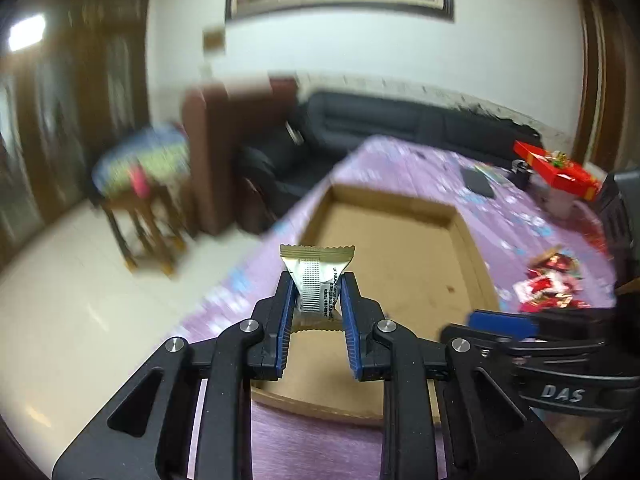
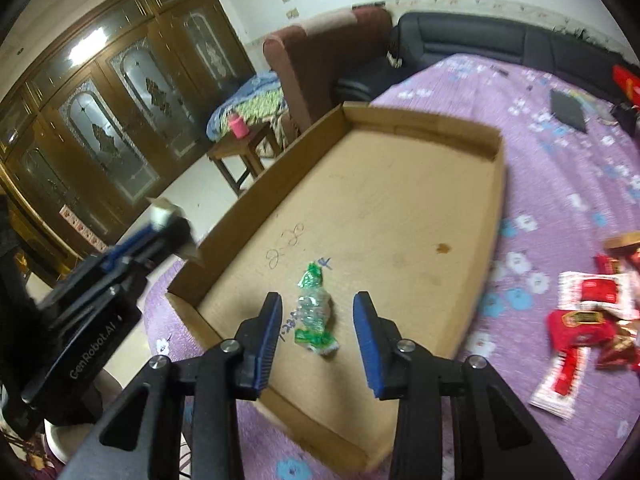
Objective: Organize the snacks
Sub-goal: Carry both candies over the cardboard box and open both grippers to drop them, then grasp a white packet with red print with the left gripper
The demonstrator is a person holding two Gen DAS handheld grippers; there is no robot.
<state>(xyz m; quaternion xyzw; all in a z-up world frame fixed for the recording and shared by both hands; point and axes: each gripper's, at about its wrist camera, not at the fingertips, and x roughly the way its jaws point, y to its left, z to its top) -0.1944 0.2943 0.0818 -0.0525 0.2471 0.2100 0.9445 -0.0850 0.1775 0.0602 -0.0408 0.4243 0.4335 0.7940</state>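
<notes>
My left gripper is shut on a gold-and-silver snack packet and holds it above the near end of the shallow cardboard tray. It also shows at the left of the right wrist view. My right gripper is open over the tray, its fingers on either side of a green-and-clear wrapped candy that lies on the tray floor. A pile of red and white snack packets lies on the purple tablecloth to the right of the tray, and also shows in the left wrist view.
The table has a purple flowered cloth. A black flat item and a red box sit at the far end. Beyond the table stand a dark sofa, a brown armchair and a small wooden table.
</notes>
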